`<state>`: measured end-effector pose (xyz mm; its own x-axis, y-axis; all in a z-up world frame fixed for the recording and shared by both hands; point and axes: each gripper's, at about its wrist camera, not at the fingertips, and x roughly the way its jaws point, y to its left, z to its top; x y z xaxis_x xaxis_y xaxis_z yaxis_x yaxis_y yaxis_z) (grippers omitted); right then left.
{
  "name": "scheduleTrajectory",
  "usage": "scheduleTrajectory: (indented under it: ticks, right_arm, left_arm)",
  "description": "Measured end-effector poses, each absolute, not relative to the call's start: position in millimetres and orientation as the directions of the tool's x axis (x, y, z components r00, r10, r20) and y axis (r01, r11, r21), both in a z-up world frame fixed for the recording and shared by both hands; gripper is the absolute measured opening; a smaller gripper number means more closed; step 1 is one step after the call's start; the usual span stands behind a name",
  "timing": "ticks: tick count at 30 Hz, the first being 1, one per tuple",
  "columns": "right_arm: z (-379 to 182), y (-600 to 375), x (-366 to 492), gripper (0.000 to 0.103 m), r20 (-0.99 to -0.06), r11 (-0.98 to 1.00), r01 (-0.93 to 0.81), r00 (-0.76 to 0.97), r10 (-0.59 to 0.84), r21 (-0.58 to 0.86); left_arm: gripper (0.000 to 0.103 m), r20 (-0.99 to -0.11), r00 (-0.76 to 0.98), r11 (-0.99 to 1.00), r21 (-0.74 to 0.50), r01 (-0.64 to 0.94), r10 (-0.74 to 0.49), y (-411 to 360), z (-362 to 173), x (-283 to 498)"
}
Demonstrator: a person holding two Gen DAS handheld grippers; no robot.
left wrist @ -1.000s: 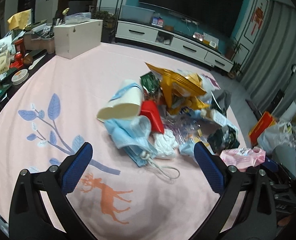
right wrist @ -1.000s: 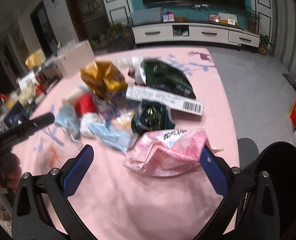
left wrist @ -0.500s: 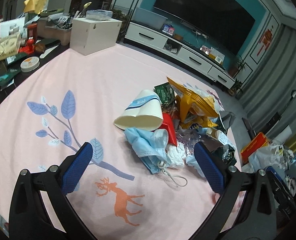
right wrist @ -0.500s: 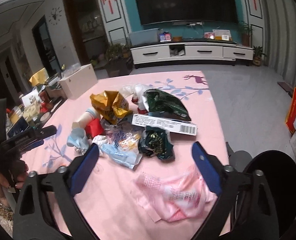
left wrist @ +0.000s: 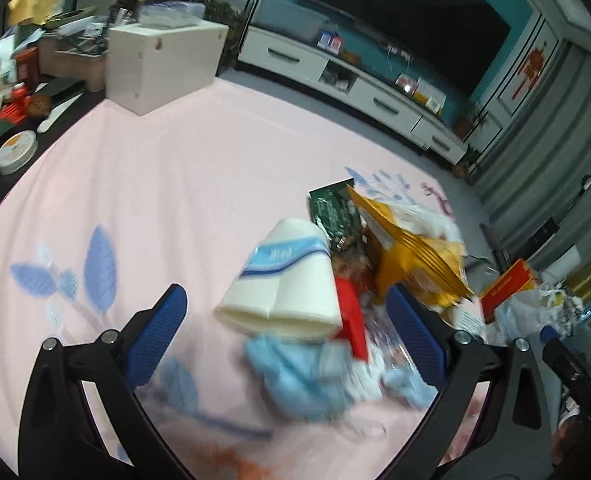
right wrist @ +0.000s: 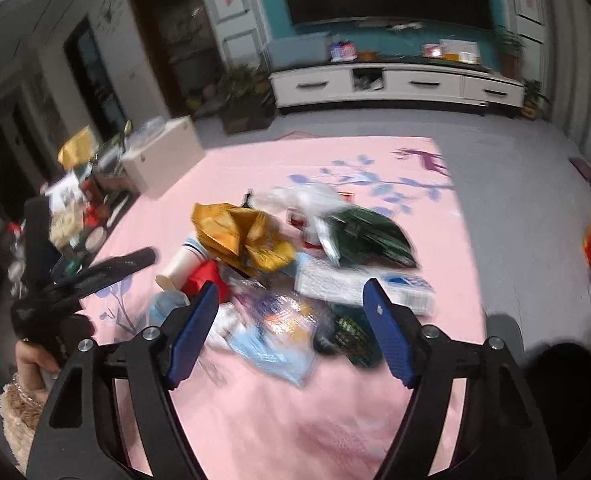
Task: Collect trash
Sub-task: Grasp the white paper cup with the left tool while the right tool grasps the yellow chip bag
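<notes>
Left wrist view. My left gripper [left wrist: 285,328] has its blue-padded fingers [left wrist: 157,330] spread wide and grips nothing; it hovers over the pink tablecloth [left wrist: 199,168] with the trash pile between and beyond the pads. A crushed paper cup [left wrist: 285,280] with a blue band lies on its side at the near edge of the pile. Just beside it I see a red wrapper [left wrist: 351,316], and below both a blue face mask [left wrist: 303,376], blurred. A yellow foil bag [left wrist: 411,256] and a green packet [left wrist: 331,210] lie toward the table's far right edge. A white box [left wrist: 163,68] stands at the far left corner.

Right wrist view. My right gripper [right wrist: 291,328] is likewise spread, its pads [right wrist: 387,336] empty, poised above the near side of the same pile. Between the pads lie clear and blue plastic wrappers [right wrist: 279,332], too blurred to tell apart. Beyond them I see a white carton [right wrist: 359,286], a dark green bag [right wrist: 371,236], the yellow foil bag [right wrist: 243,236] and the paper cup [right wrist: 179,264]. The left gripper [right wrist: 95,276] shows at the cloth's left edge, held in a hand [right wrist: 35,360].
</notes>
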<state>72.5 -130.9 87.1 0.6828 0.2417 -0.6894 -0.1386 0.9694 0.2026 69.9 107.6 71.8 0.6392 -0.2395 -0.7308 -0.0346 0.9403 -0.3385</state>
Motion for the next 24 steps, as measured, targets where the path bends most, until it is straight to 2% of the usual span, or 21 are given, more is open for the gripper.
scheduleTrajectory:
  ticks: [5,9,11,12,16,17,18,19,20,22,24]
  right_arm:
    - [85.5,-87.2,134.5,0.075,-0.744,0.967,-0.157,0.619,0.253,0.199]
    - [71.7,-68.9,173.1,0.075,-0.792,0.975,-0.107,0.569,0.22,0.194]
    - [61.5,-63.1,181.7,0.075,-0.814,0.98,-0.097,0.545,0.2,0.175]
    - [56.3,-61.4,184.2,0.075,-0.821,0.981,-0.095,0.537,0.194,0.169]
    - [39.7,-61.7,187.1,0.074,-0.834,0.985,-0.087,0.524,0.173,0.15]
    - [36.9,-63.1,186.3,0.062,-0.833,0.984,-0.085,0.524,0.177,0.156]
    - [34.2,-64.9,185.7,0.054,-0.832,0.982,-0.088,0.52,0.19,0.169]
    - [32.7,-65.6,185.7,0.041,-0.834,0.979,-0.088,0.513,0.202,0.184]
    - [30.7,-67.8,185.0,0.037,-0.837,0.975,-0.081,0.503,0.217,0.205]
    - [31.5,-70.0,181.5,0.029,-0.829,0.97,-0.087,0.506,0.238,0.225]
    - [32.9,-68.2,177.4,0.025,-0.827,0.972,-0.104,0.511,0.235,0.212]
  left_arm:
    - [0.099,-0.769,0.589,0.949,-0.314,-0.01,-0.248,100.8,53.8,97.2]
    - [0.099,-0.773,0.55,0.916,-0.4,-0.038,-0.316,109.0,35.2,102.7]
    - [0.093,-0.784,0.54,0.92,-0.39,-0.044,-0.306,107.7,29.5,103.5]
    - [0.084,-0.793,0.529,0.923,-0.381,-0.045,-0.302,106.8,26.3,104.1]
    - [0.081,-0.788,0.533,0.919,-0.392,-0.048,-0.308,108.5,22.5,102.7]
    - [0.079,-0.784,0.54,0.917,-0.395,-0.051,-0.307,109.5,23.0,101.1]
    - [0.078,-0.78,0.544,0.915,-0.4,-0.055,-0.308,110.6,23.9,99.4]
    - [0.073,-0.777,0.549,0.914,-0.403,-0.057,-0.308,111.4,25.8,97.4]
    - [0.069,-0.763,0.567,0.911,-0.409,-0.051,-0.31,112.6,31.7,93.5]
    - [0.052,-0.74,0.599,0.91,-0.412,-0.045,-0.305,113.1,41.7,86.6]
    - [0.047,-0.724,0.612,0.906,-0.423,-0.031,-0.317,112.7,47.5,81.5]
